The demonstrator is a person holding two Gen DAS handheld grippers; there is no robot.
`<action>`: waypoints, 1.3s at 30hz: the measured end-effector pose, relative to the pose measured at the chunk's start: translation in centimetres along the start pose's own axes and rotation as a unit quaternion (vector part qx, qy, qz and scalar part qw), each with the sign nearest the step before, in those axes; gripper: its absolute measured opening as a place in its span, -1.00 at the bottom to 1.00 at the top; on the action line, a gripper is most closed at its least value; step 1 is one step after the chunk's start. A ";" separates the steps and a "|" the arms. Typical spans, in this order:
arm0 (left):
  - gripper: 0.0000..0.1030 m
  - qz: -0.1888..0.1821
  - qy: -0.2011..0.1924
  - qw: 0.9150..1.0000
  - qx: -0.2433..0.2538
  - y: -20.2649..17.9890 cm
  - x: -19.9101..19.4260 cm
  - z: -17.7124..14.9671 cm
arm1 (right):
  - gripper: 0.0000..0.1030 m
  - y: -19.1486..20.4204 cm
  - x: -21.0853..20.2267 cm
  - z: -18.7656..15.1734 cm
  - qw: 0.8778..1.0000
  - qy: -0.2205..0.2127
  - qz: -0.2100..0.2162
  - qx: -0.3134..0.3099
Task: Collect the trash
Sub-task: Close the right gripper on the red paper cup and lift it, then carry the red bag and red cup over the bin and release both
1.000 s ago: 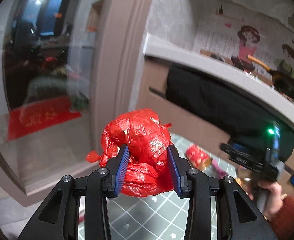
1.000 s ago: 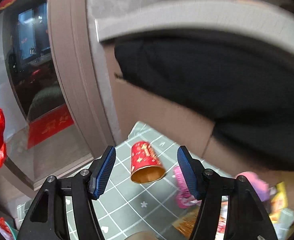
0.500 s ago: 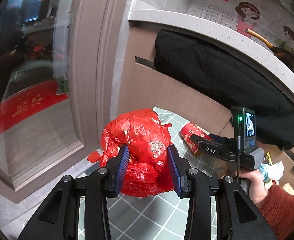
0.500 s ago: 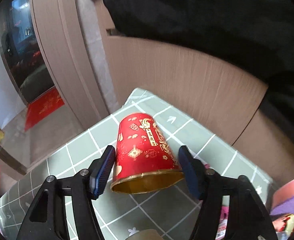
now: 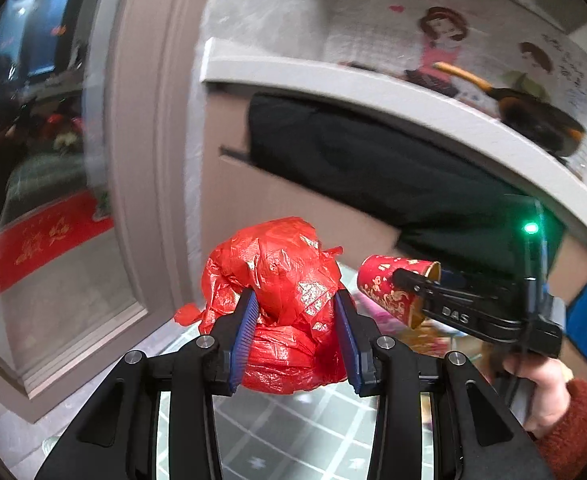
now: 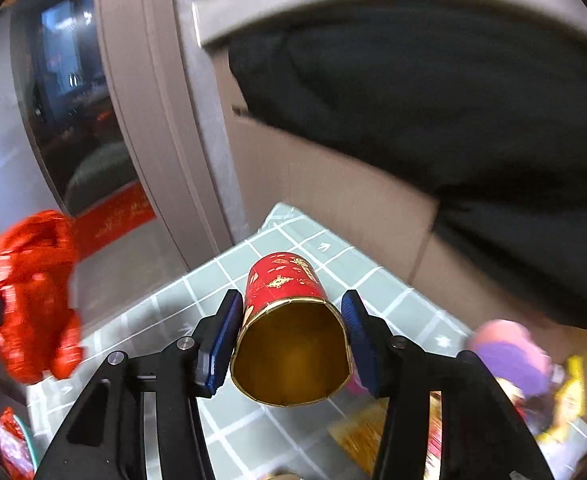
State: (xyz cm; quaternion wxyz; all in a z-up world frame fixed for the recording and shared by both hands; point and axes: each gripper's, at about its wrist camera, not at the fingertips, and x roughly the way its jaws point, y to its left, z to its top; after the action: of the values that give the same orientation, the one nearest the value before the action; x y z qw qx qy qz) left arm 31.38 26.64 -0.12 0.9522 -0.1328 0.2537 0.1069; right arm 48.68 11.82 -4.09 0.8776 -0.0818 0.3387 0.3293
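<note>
Cup first: our right gripper (image 6: 289, 336) is closing its jaws on the red paper cup (image 6: 285, 284), a blue pad against each side, the gold-lined mouth squeezed out of round and turned towards the camera; the cup hangs clear above the far corner of the green checked mat (image 6: 313, 252); over on our left, the left gripper (image 5: 295, 336) has its jaws about half apart and pressed into the crumpled red plastic bag (image 5: 281, 280), which bulges up over the pads; bag and cup sit near each other in the air, not touching; more wrappers (image 6: 565, 396) lie blurred along the mat's right edge; behind the mat, a brown cabinet (image 6: 325, 184) with black cloth (image 6: 453, 100) draped over it.
</note>
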 end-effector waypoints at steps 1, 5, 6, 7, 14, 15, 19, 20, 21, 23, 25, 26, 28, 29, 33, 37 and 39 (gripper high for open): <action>-0.23 -0.006 -0.005 1.000 0.006 -1.1 -0.7 0.2 | -0.06 -0.5 -1.8 -0.1 1.000 -0.007 -0.001 0.003; -0.23 -0.034 -0.025 0.999 0.033 -6.2 -3.7 0.6 | -0.06 -2.8 -8.8 -1.2 0.999 -0.033 -0.014 0.014; -0.23 -0.043 -0.028 0.998 0.041 -7.7 -4.4 0.6 | -0.06 -3.6 -10.8 -1.6 0.999 -0.041 -0.017 0.018; -0.23 -0.053 -0.031 0.997 0.049 -9.3 -5.1 0.6 | -0.06 -4.3 -12.6 -2.1 0.998 -0.049 -0.022 0.022; -0.23 -0.126 -0.033 0.986 0.101 -20.4 -8.2 -0.3 | -0.06 -10.5 -24.7 -5.4 0.989 -0.112 -0.087 0.034; -0.23 -0.135 -0.033 0.984 0.109 -22.0 -8.5 -0.4 | -0.06 -11.7 -26.6 -6.1 0.987 -0.121 -0.099 0.037; -0.23 -0.184 -0.025 0.973 0.138 -28.7 -9.3 -2.3 | -0.05 -15.6 -32.1 -8.8 0.979 -0.143 -0.133 0.057; -0.23 -0.195 -0.019 0.971 0.140 -30.1 -9.4 -2.8 | -0.05 -16.8 -33.5 -9.9 0.976 -0.147 -0.145 0.064; -0.23 -0.209 -0.010 0.968 0.141 -31.9 -9.3 -3.4 | -0.05 -17.7 -34.5 -10.8 0.974 -0.149 -0.155 0.067; -0.23 -0.234 0.007 0.961 0.147 -34.8 -9.0 -4.7 | -0.05 -19.9 -36.7 -12.8 0.969 -0.151 -0.182 0.077; -0.23 -0.259 0.024 0.952 0.159 -38.0 -8.4 -6.1 | -0.05 -22.1 -38.6 -14.7 0.963 -0.149 -0.204 0.091; -0.23 -0.269 0.030 0.948 0.165 -39.4 -8.3 -6.9 | -0.05 -22.9 -39.2 -15.5 0.961 -0.149 -0.212 0.097; -0.23 -0.289 0.041 0.940 0.174 -42.0 -7.9 -8.5 | -0.05 -24.9 -40.3 -17.2 0.956 -0.146 -0.230 0.113; -0.23 -0.300 0.048 0.936 0.178 -43.2 -7.6 -9.4 | -0.04 -25.8 -40.9 -18.2 0.953 -0.145 -0.236 0.120; -0.23 -0.328 0.090 0.924 0.175 -46.7 -5.1 -12.1 | -0.04 -29.2 -41.6 -21.6 0.949 -0.129 -0.247 0.150; -0.23 -0.330 0.139 0.919 0.167 -47.5 -2.1 -14.0 | -0.04 -30.6 -40.0 -23.7 0.951 -0.110 -0.239 0.162; -0.23 -0.319 0.147 0.920 0.172 -47.7 -0.8 -14.6 | -0.04 -31.1 -38.9 -24.1 0.953 -0.102 -0.233 0.165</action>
State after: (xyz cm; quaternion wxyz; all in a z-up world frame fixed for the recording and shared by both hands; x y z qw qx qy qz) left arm 36.95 -22.95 -2.44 0.8958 -0.0551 0.3498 -0.2686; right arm 33.83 -41.29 0.35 0.9610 0.0214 0.2687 0.0617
